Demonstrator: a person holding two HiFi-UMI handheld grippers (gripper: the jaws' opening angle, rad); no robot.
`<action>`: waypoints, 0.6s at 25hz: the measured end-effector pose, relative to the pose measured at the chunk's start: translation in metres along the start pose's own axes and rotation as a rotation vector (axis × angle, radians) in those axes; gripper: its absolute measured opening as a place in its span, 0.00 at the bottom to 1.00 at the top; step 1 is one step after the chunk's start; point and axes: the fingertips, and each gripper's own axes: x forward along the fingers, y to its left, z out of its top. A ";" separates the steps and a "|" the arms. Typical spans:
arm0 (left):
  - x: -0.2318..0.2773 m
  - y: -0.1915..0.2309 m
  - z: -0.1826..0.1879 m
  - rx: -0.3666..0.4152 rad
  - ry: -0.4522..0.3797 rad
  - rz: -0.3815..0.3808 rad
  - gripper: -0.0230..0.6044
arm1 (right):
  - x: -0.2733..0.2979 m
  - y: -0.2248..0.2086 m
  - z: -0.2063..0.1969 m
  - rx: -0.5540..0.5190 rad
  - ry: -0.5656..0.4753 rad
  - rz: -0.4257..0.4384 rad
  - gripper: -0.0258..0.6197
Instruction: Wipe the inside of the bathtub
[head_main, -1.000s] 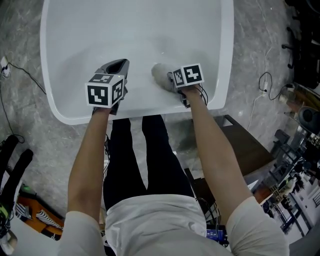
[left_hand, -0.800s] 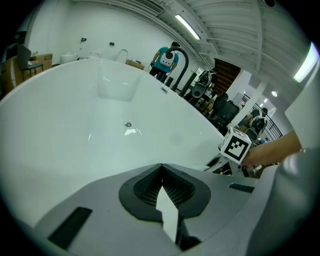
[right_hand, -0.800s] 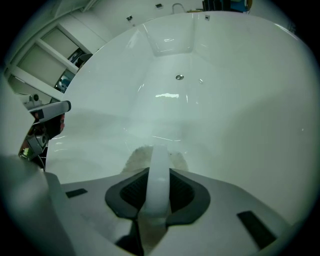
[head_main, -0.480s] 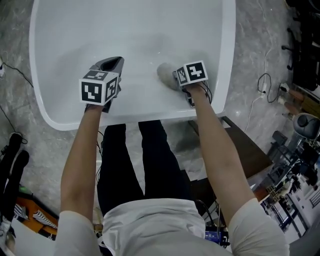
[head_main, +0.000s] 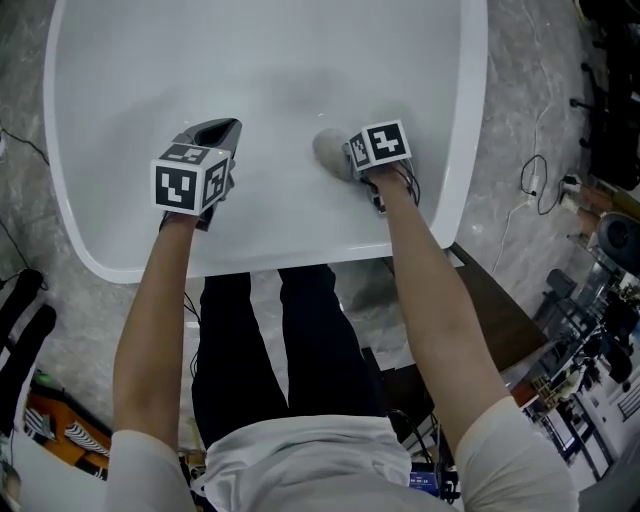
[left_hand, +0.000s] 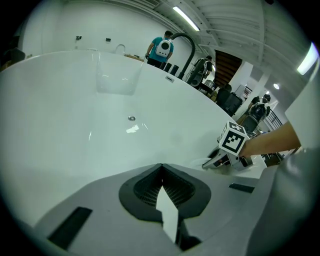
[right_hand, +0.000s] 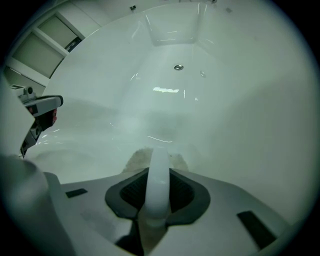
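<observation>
The white bathtub (head_main: 300, 255) fills the top of the head view, and both grippers reach over its near rim. My right gripper (head_main: 350, 155) is shut on a beige wiping sponge (head_main: 328, 147) by its white handle (right_hand: 157, 175). The sponge (right_hand: 150, 159) presses on the tub's inner wall low on the near right side. My left gripper (head_main: 218, 130) hovers inside the tub to the left, shut with nothing in it (left_hand: 162, 172). The drain (right_hand: 178, 67) lies farther ahead on the tub floor. In the left gripper view the right gripper (left_hand: 232, 142) shows at the right.
A black arched faucet (left_hand: 187, 45) stands on the tub's far rim. Cables (head_main: 530, 180) run over the marble floor at the right. A dark low table (head_main: 495, 290) stands at my right, with cluttered racks (head_main: 600, 340) beyond. A person (left_hand: 161, 49) stands far behind the tub.
Both grippers have moved farther in from the near rim. The right one carried the sponge slightly forward and right along the wall. The left stays shut and empty.
</observation>
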 end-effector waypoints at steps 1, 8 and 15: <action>0.001 0.002 0.000 0.001 0.003 0.000 0.06 | 0.003 -0.001 0.003 -0.001 0.002 0.000 0.19; 0.007 0.015 -0.004 0.001 0.013 0.008 0.06 | 0.020 -0.003 0.011 -0.002 0.013 0.001 0.19; 0.010 0.022 -0.005 -0.006 0.024 0.010 0.06 | 0.034 -0.004 0.016 0.002 0.022 -0.001 0.19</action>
